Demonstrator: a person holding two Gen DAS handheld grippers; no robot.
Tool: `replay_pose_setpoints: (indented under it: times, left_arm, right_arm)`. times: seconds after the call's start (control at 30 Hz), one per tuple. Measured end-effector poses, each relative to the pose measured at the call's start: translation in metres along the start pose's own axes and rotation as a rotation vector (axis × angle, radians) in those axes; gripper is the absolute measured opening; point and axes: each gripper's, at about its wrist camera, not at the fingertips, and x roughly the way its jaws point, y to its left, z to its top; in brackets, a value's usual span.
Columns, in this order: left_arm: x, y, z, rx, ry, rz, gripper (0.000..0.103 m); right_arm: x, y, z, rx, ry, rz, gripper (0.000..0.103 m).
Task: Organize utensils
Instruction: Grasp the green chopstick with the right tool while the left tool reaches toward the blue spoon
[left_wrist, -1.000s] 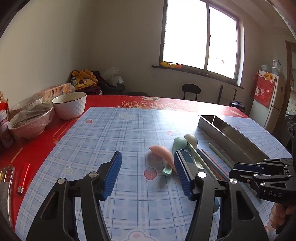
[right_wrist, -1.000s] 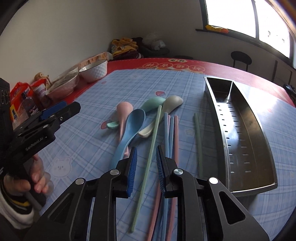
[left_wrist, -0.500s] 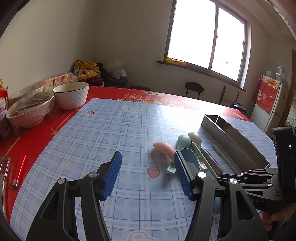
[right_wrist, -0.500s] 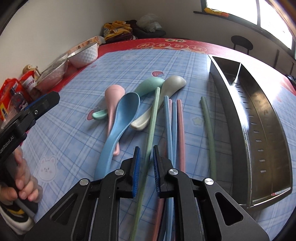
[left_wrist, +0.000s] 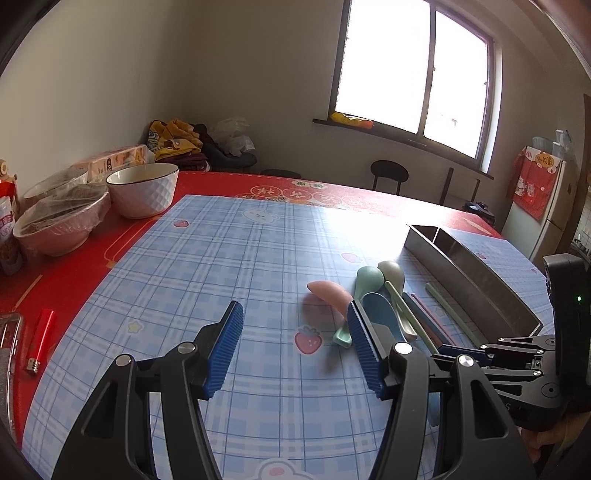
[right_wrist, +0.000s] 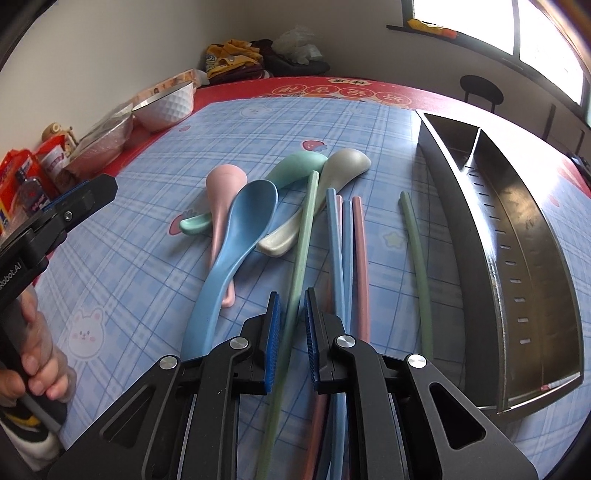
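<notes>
The right gripper (right_wrist: 291, 314) is low over the blue checked mat (right_wrist: 155, 229), its blue pads set narrow around a green chopstick (right_wrist: 303, 236). The jaws have just been closing on it. The pads look to be against the stick's sides, though a thin gap cannot be ruled out. This chopstick runs from under the gripper toward the far edge of the mat, its tip resting across the handle of a grey spoon (right_wrist: 332, 184).

Just right of it lie two blue chopsticks (right_wrist: 334, 236) and two pink chopsticks (right_wrist: 360, 243), side by side and touching. A second green chopstick (right_wrist: 415, 258) lies apart from them, nearer the steel tray (right_wrist: 517, 206). The tray stands along the right edge of the mat, split by a divider into a short far compartment and a long near one; nothing is visible inside either.

Left of the held chopstick the spoons overlap in a heap: a blue spoon (right_wrist: 240, 236) on top, a pink spoon (right_wrist: 221, 192) beneath it, and a mint spoon (right_wrist: 288, 170) crossing under both.

The left gripper (left_wrist: 295, 343) hangs above the middle of the mat with its fingers wide apart and nothing between them. A hand (right_wrist: 37, 362) holds its handle. A white bowl (left_wrist: 142, 188) stands on the red tablecloth (left_wrist: 74, 266) beyond the mat's far left corner, and a red lighter (left_wrist: 40, 339) lies by its left edge.
</notes>
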Motion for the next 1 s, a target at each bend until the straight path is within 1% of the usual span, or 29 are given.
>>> replay_pose_setpoints:
  times: [0.2,0.27,0.5,0.67,0.73,0.83,0.87,0.93,1.0]
  left_arm:
    - [0.001,-0.002,0.000,0.006,0.005,0.011,0.057]
    - [0.001,-0.003,0.000,0.011,0.005,0.014,0.057]
    - [0.003,-0.003,0.000,0.008,0.013,0.020,0.057]
    - [0.009,-0.001,0.001,-0.001,0.043,0.028,0.057]
    - [0.013,-0.002,0.000,0.007,0.073,0.026,0.056]
    - [0.021,-0.009,-0.002,0.038,0.142,0.013,0.037]
    - [0.022,-0.011,-0.002,0.048,0.156,0.009,0.033]
    - [0.019,-0.016,-0.001,0.045,0.171,-0.020,0.030]
    - [0.019,-0.018,0.001,-0.012,0.207,-0.098,0.030]
  right_arm:
    - [0.000,-0.006,0.000,0.016,-0.004,0.018,0.011]
    - [0.000,-0.009,0.000,0.030,-0.006,0.028,0.008]
    - [0.000,-0.020,-0.001,0.084,-0.018,0.092,0.006]
    - [-0.011,-0.027,-0.005,0.114,-0.080,0.133,0.006]
    - [-0.015,-0.028,-0.005,0.119,-0.100,0.142,0.006]
    - [-0.020,-0.033,-0.007,0.135,-0.126,0.157,0.006]
    - [-0.022,-0.035,-0.008,0.144,-0.136,0.164,0.006]
    - [-0.024,-0.039,-0.009,0.163,-0.149,0.180,0.006]
    - [-0.026,-0.043,-0.009,0.178,-0.159,0.198,0.006]
